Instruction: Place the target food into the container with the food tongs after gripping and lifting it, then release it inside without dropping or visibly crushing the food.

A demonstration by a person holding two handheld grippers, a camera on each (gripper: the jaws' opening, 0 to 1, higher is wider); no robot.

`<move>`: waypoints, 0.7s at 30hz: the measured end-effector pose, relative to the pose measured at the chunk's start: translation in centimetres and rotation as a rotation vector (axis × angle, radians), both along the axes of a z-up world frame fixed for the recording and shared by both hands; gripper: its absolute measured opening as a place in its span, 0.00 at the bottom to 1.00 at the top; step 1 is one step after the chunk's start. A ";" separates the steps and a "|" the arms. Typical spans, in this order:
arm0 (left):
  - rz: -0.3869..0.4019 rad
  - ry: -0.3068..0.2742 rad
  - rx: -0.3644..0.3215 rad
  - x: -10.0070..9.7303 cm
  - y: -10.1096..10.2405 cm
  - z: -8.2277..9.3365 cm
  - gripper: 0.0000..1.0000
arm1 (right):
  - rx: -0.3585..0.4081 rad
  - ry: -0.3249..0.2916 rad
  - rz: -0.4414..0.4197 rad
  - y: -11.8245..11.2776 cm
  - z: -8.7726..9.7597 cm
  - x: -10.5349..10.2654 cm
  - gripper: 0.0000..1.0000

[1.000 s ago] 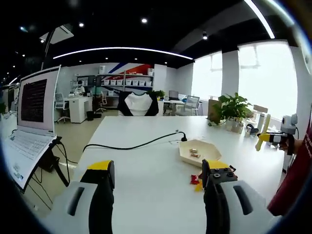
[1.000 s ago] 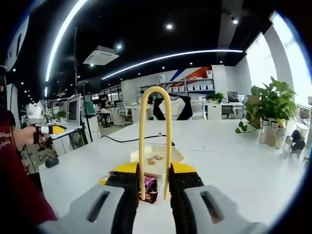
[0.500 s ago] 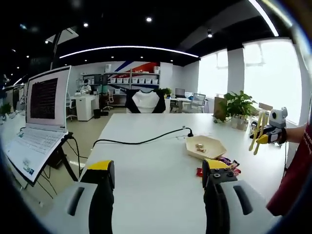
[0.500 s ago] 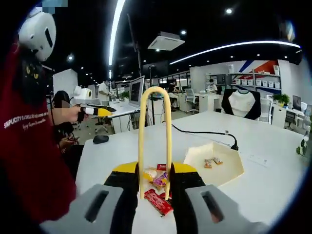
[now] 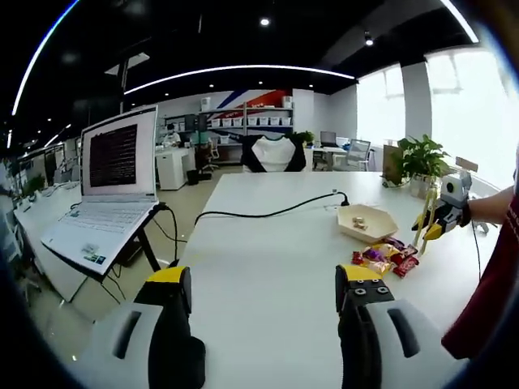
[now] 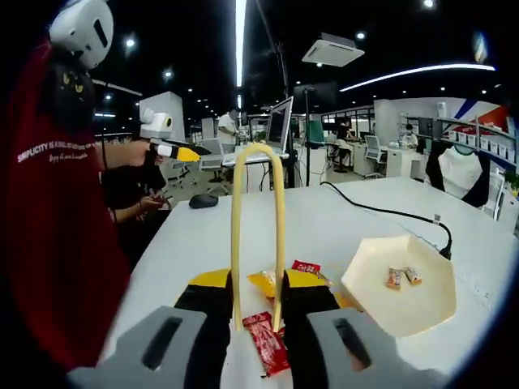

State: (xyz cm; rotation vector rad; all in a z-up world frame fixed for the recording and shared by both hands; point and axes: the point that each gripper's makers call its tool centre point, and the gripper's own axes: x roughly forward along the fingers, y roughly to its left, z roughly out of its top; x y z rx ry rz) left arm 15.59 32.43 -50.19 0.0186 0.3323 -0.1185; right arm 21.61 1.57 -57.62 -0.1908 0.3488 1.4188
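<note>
On the white worktop [image 6: 340,219], the yellow tongs [image 6: 257,235] are clamped in the right gripper [image 6: 258,312] over a red snack [image 6: 268,344], ready for a pick, beside the tray [image 6: 401,288]; the left gripper [image 5: 259,284] is held apart.

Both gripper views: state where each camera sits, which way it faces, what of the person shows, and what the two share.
Left gripper view: rides the left gripper, looking down the white table past a laptop toward the tray; an arm shows at right.
Right gripper view: rides the right gripper holding yellow tongs, facing wrapped snacks; a red sleeve shows at left.
Shared: table, tray, snacks, laptop.
</note>
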 end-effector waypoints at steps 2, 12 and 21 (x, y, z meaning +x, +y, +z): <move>0.014 -0.004 -0.007 -0.6 0.3 0.3 0.78 | -0.008 0.000 0.017 0.1 -0.6 0.1 0.19; 0.036 0.010 0.022 -1.4 0.5 0.7 0.78 | -0.052 0.037 0.053 -0.3 -3.6 0.2 0.20; -0.016 0.003 0.044 -0.4 -1.2 1.1 0.78 | -0.021 0.011 0.063 -0.7 -3.4 0.1 0.20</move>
